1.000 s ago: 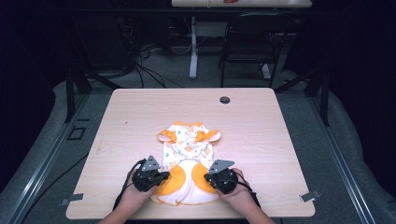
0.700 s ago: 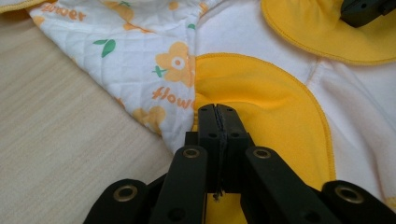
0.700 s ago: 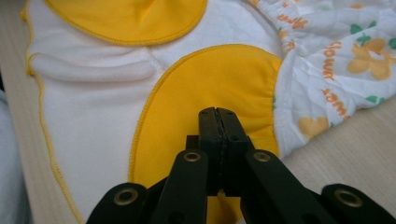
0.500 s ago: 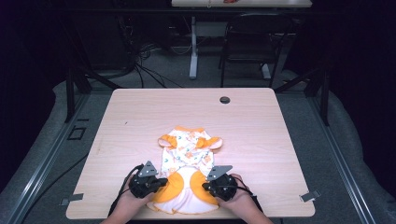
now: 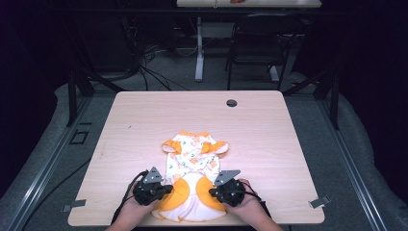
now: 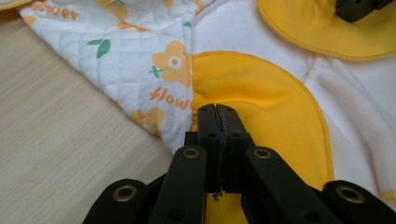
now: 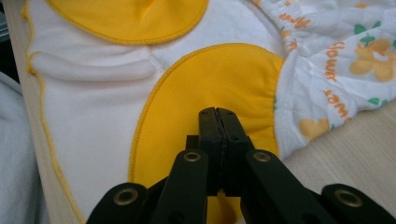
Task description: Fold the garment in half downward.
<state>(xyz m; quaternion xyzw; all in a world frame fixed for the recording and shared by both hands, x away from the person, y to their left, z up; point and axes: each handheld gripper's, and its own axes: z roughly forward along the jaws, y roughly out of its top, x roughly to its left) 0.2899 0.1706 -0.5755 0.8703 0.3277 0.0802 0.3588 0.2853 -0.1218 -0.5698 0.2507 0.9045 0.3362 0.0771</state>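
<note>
1. Your table (image 5: 144,120) carries one thing: a small baby garment (image 5: 192,185), white with an orange flower print and yellow panels, lying near the front edge between your two hands.
2. Here's the change: against a second ago, the garment sits closer to you. Its lower hem now reaches the front edge of the table, and the printed top half has bunched a little. That looks like a drag towards you, likely to set it up for folding or smoothing.
3. Both hands have drawn back with it and now sit at the table's near edge, one each side of the cloth.
4. Your left gripper (image 6: 218,112) has its jaws pressed together, tips on the yellow panel (image 6: 261,107) right where it meets the flower-print quilting (image 6: 140,56). It looks to be pinching a fold of the yellow fabric.
5. Your right gripper (image 7: 218,114) mirrors it: jaws squeezed tight, nipping the other yellow panel (image 7: 210,79), printed cloth (image 7: 336,51) just beside.
6. My read: both pinches hold the cloth, so lifting is possible.
</note>
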